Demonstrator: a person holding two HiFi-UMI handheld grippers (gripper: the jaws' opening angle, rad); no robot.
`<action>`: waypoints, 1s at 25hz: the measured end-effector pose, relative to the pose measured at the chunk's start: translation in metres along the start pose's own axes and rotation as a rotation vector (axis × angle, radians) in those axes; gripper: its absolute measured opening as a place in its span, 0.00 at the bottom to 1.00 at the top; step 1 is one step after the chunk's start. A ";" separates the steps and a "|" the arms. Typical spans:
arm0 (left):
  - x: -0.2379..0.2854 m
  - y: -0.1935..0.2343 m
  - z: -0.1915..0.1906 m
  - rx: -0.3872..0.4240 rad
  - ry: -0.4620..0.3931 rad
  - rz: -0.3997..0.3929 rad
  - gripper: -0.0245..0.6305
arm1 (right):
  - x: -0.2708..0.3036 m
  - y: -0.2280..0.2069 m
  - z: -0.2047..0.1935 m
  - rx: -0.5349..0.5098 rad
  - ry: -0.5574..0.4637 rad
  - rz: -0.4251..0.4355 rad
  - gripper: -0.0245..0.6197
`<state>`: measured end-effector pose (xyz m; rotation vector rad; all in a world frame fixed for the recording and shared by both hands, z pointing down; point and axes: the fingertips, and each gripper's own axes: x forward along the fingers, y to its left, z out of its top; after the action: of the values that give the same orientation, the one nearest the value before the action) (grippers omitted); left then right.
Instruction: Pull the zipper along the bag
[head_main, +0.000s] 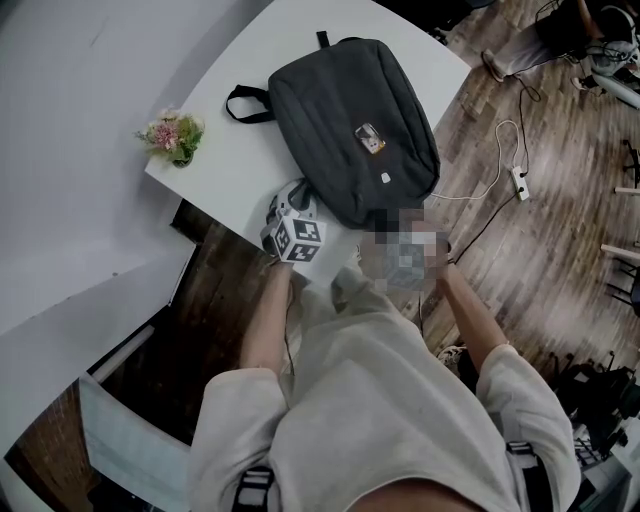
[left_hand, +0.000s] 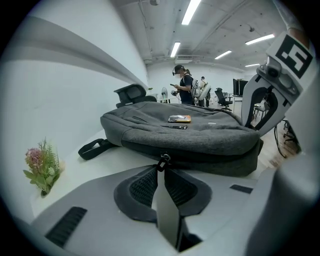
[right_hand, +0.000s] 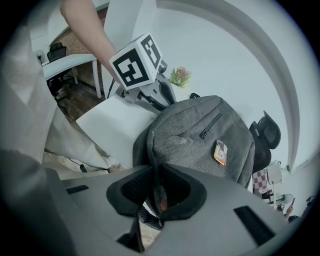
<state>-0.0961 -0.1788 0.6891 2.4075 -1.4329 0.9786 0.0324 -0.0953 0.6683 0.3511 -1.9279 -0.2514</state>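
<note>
- The bag (head_main: 350, 125) lies flat on the white surface (head_main: 225, 150). Its long axis runs away from the person and a little to the left.
- The left tool (left_hand: 163, 186) stands narrow, closed on the grey zipper pull (left_hand: 166, 207). The pull runs straight out of the jaws to the slider (left_hand: 163, 160) on the bag's side wall, at its near-left side.
- The zip seam lies crosswise to the left tool, running left and right along the dark side band. I judge the drag must go sideways along that wall, not back toward the person.
- Which side of the slider is already zipped cannot be told.
- The right tool (right_hand: 160, 192) is also narrow, clamped on a fold of the bag's near end to the right of the left tool. It seems placed to brace the bag against the drag.
- The left tool is the nearer to the zipper, being on it; the right only anchors.
</note>
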 end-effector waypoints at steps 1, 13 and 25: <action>-0.001 -0.001 -0.001 0.001 -0.001 -0.001 0.14 | 0.000 0.001 0.000 0.000 0.000 0.001 0.15; -0.014 -0.008 -0.002 0.023 0.004 -0.054 0.08 | 0.001 0.000 0.000 0.005 -0.006 0.004 0.15; -0.032 -0.004 -0.003 -0.008 0.031 0.011 0.08 | 0.001 0.002 0.000 0.008 -0.004 0.009 0.15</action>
<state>-0.1040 -0.1521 0.6721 2.3706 -1.4383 1.0061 0.0316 -0.0940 0.6702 0.3476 -1.9344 -0.2381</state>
